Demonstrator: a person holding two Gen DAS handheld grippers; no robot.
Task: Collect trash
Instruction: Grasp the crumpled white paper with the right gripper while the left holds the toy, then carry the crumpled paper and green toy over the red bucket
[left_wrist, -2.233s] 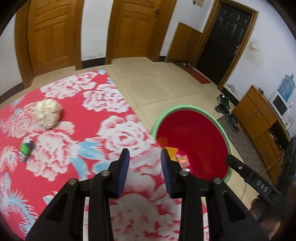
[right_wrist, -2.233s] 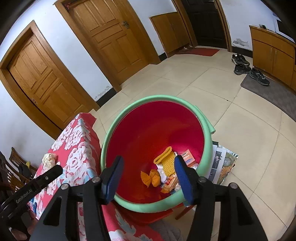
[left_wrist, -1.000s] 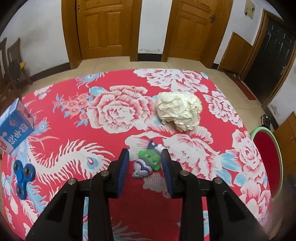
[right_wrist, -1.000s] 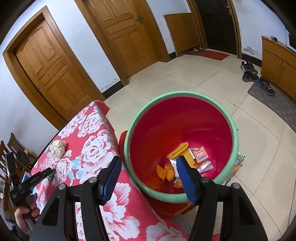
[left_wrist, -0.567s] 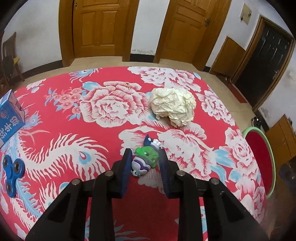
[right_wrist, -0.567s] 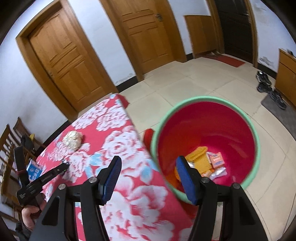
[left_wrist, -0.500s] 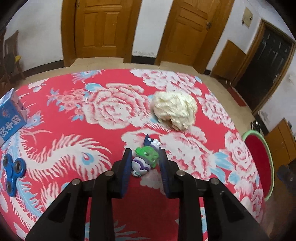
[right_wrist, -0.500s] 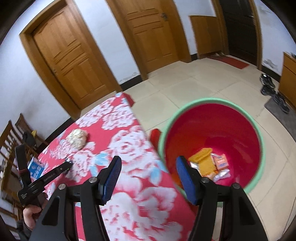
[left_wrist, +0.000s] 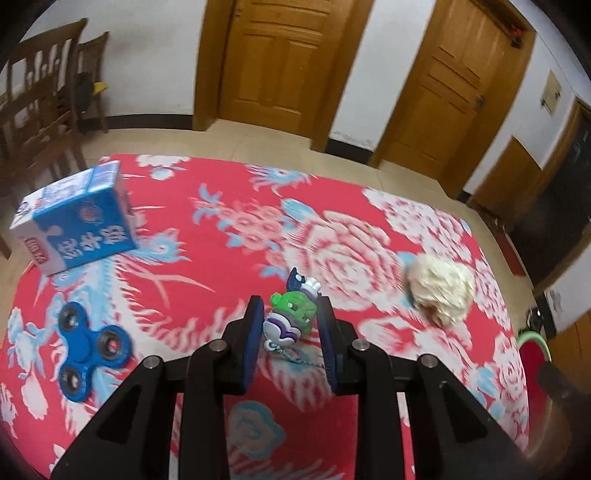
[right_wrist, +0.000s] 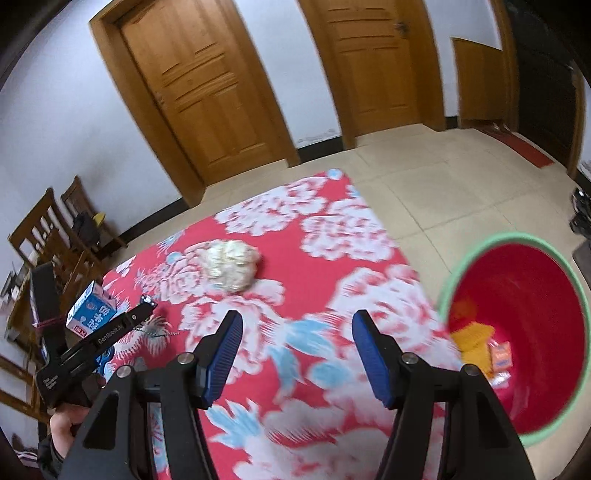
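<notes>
L gripper (left_wrist: 291, 334) clamped the green toy keychain (left_wrist: 293, 314); R gripper (right_wrist: 295, 356) was wide, empty. Next, prob.: carry toy right to red bin (right_wrist: 480, 266).

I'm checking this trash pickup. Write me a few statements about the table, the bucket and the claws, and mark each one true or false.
1. The left claw is closed on the small green toy figure. True.
2. The right claw holds the crumpled paper ball. False: it is open and empty, and the ball lies on the tablecloth beyond it.
3. The red bucket is empty. False: yellow and orange scraps lie at its bottom.
4. A blue fidget spinner lies near the blue carton. True.
5. The carton lies inside the bucket. False: it stands on the tablecloth.
</notes>
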